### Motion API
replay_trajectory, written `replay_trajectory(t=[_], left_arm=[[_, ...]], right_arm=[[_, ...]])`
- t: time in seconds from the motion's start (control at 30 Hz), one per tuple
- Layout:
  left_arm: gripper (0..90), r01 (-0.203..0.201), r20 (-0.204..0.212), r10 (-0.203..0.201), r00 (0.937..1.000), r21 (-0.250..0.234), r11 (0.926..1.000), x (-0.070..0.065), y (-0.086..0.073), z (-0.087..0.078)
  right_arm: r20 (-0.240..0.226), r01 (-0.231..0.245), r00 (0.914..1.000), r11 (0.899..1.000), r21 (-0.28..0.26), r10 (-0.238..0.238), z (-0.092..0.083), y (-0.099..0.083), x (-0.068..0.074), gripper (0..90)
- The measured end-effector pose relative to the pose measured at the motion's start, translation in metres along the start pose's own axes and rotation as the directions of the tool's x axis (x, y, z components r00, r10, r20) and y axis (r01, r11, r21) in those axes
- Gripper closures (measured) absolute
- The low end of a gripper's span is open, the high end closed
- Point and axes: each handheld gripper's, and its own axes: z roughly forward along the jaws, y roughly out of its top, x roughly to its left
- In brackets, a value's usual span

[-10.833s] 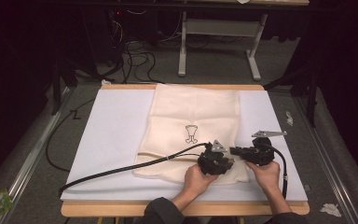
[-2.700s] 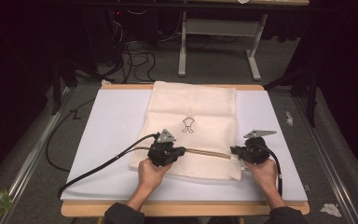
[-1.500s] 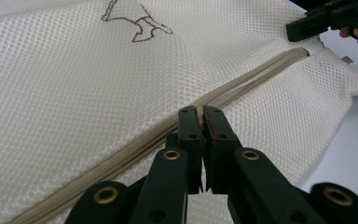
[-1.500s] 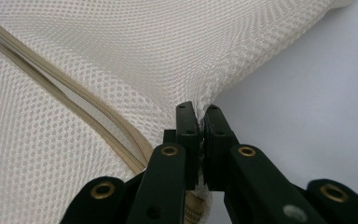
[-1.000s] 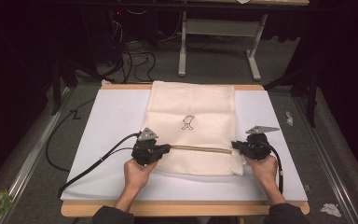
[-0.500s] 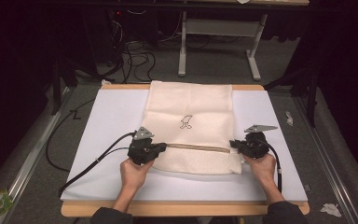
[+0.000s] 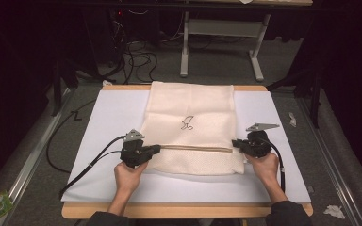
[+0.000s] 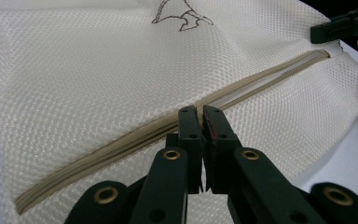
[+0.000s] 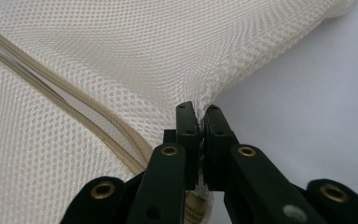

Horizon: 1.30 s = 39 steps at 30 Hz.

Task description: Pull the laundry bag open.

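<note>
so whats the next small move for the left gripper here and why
Probably keep drawing the left gripper along the zipper toward the mesh bag's left edge. Its jaws are shut at the slider, a stretch of zipper lies beyond it, and the right gripper pins the far end taut.

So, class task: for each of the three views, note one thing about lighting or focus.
High view: the white table cover is brightly lit and the surroundings fall into darkness. Left gripper view: the mesh bag is sharp near the zipper and softer farther off. Right gripper view: the mesh is crisp; a soft shadow lies beside the bag.
</note>
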Motion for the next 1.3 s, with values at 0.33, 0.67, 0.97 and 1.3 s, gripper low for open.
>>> replay_trajectory(t=[0.33, 0.67, 0.97, 1.3], left_arm=[[86.9, 0.032, -0.017, -0.032, 0.9993, 0.004, 0.9995, 0.010, 0.002, -0.003], [86.9, 0.039, -0.048, -0.039, 0.9981, -0.012, 0.9992, 0.024, 0.007, -0.014], [87.0, 0.076, -0.035, -0.077, 0.9964, -0.044, 0.9962, 0.032, 0.003, -0.025], [86.9, 0.097, -0.049, -0.101, 0.9937, -0.077, 0.9923, 0.036, 0.009, -0.040]], right_arm=[[-0.017, -0.006, 0.9998, 1.000, 0.001, 0.006, 0.003, 0.001, -0.005, 88.2], [-0.027, -0.006, 0.9996, 1.000, 0.009, 0.006, 0.003, 0.013, -0.010, 88.3], [-0.010, 0.001, 1.0000, 1.000, 0.010, 0.000, -0.006, 0.014, -0.007, 88.3], [0.000, 0.007, 1.0000, 1.000, -0.003, -0.007, -0.016, 0.016, -0.005, 88.2]])
